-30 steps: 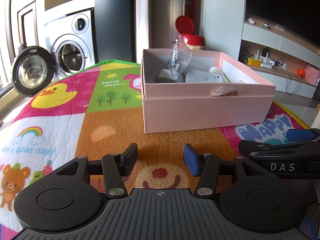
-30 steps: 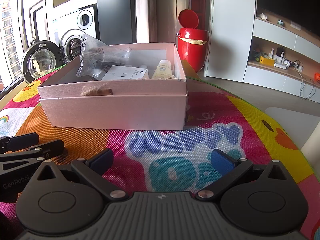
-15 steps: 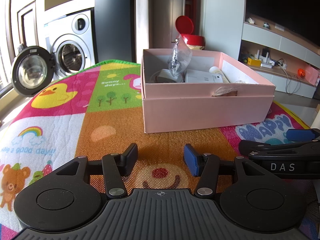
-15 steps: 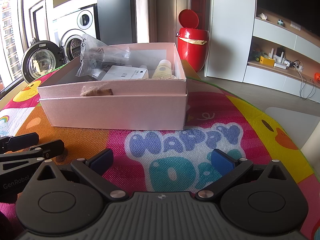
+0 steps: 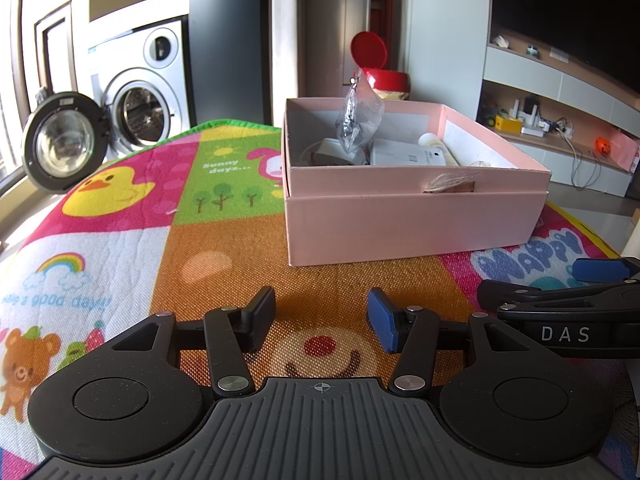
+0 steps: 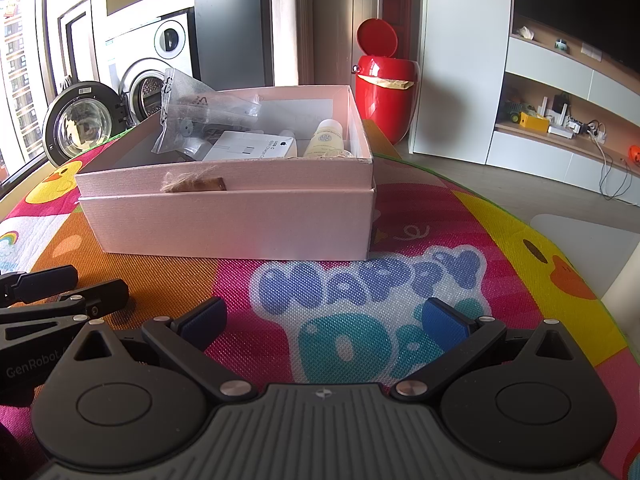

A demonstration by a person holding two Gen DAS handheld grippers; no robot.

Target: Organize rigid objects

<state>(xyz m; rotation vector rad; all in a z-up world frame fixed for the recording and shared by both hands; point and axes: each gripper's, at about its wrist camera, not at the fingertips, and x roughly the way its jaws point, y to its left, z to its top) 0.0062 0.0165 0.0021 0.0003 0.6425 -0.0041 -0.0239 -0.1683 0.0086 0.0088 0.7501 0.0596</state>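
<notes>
A pink cardboard box (image 5: 412, 220) (image 6: 240, 224) stands on a colourful play mat. Inside it are a clear plastic bag of small parts (image 5: 358, 118) (image 6: 192, 112), a white flat box (image 5: 406, 154) (image 6: 252, 146) and a small cream bottle (image 6: 326, 138). My left gripper (image 5: 322, 316) is open and empty, low over the mat in front of the box. My right gripper (image 6: 324, 314) is open and empty, to the right of the left one, also short of the box. Each gripper shows at the edge of the other's view.
The play mat (image 5: 120, 248) (image 6: 500, 240) covers the surface. A red bin (image 6: 386, 88) with its lid up stands behind the box. A washing machine (image 5: 140, 100) with its door open is at the far left. Shelves (image 6: 560, 120) are at the right.
</notes>
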